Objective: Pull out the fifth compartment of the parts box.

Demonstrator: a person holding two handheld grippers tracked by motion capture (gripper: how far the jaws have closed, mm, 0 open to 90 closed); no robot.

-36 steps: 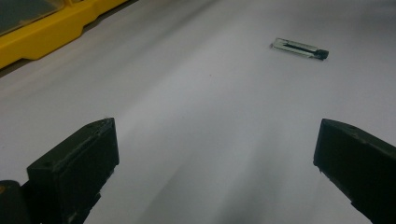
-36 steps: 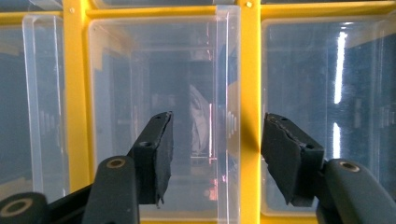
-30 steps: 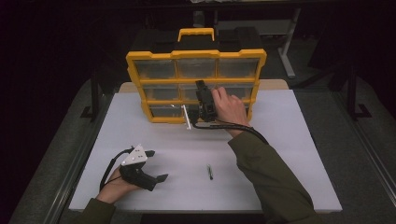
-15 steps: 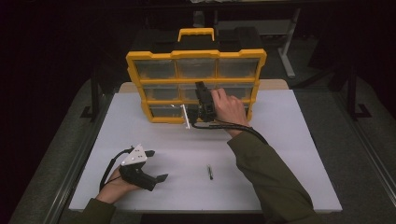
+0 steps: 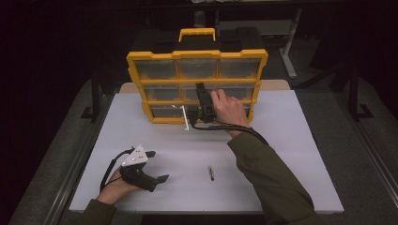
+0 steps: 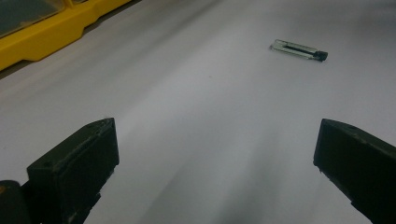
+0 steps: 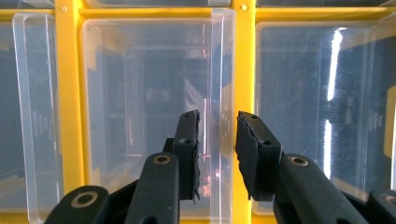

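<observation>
The right gripper (image 5: 202, 96) is at the front of the yellow plastic box with clear little drawers (image 5: 197, 84), which stands at the far side of the white table (image 5: 291, 154). Its jaws have just been closing around the clear plastic lip of a drawer (image 7: 216, 116), with small gaps left. The left gripper (image 5: 143, 171) rests near the front edge, wide open and holding nothing. A small thin clear tube with a dark tip (image 5: 210, 172) lies between the arms.

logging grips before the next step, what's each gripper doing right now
Left gripper: jaws open, holding nothing, resting on the table.
Right gripper: jaws have just been closing around the clear drawer handle of the yellow organizer; full contact cannot be told.
</observation>
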